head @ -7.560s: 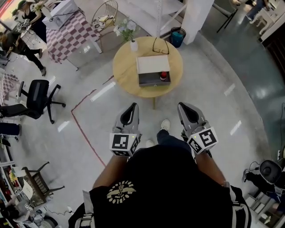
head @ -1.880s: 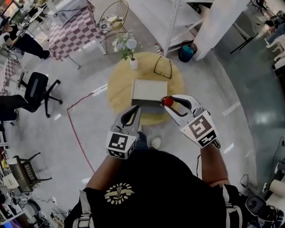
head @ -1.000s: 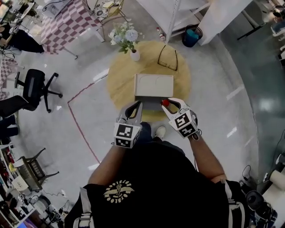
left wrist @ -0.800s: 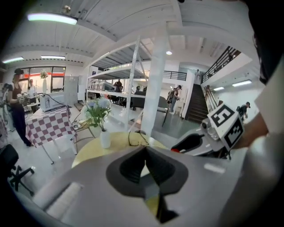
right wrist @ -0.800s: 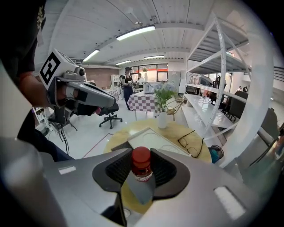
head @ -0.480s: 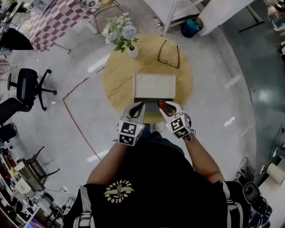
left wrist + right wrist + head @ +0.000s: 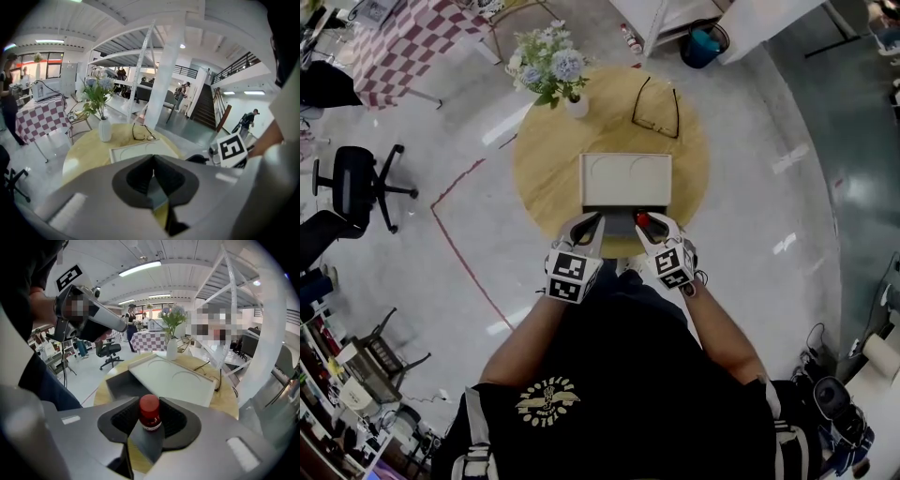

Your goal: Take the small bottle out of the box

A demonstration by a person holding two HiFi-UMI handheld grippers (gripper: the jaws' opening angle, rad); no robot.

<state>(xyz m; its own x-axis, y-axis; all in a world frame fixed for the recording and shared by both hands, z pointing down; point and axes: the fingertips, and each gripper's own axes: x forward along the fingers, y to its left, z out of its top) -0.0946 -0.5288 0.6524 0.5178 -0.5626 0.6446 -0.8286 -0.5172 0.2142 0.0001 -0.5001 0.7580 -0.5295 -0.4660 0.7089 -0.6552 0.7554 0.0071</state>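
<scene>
A small bottle (image 7: pixel 150 412) with a red cap (image 7: pixel 642 220) stands upright between the jaws of my right gripper (image 7: pixel 150 422), which is shut on it. It hangs at the near right corner of the grey box (image 7: pixel 621 223), whose white lid (image 7: pixel 624 180) lies open behind it. In the right gripper view the grey box (image 7: pixel 119 383) and lid (image 7: pixel 171 378) lie beyond the bottle. My left gripper (image 7: pixel 589 225) is at the box's near left corner, shut and empty; its tips (image 7: pixel 152 174) meet.
The box sits on a round wooden table (image 7: pixel 544 159), near the person's edge. A white vase of flowers (image 7: pixel 546 70) stands at the far left and a pair of glasses (image 7: pixel 656 98) lies at the back. An office chair (image 7: pixel 356 183) stands on the floor to the left.
The bottle, earlier inside the box with both grippers far back, is now in my right gripper. Over the last second both grippers have stayed at the box's near edge.
</scene>
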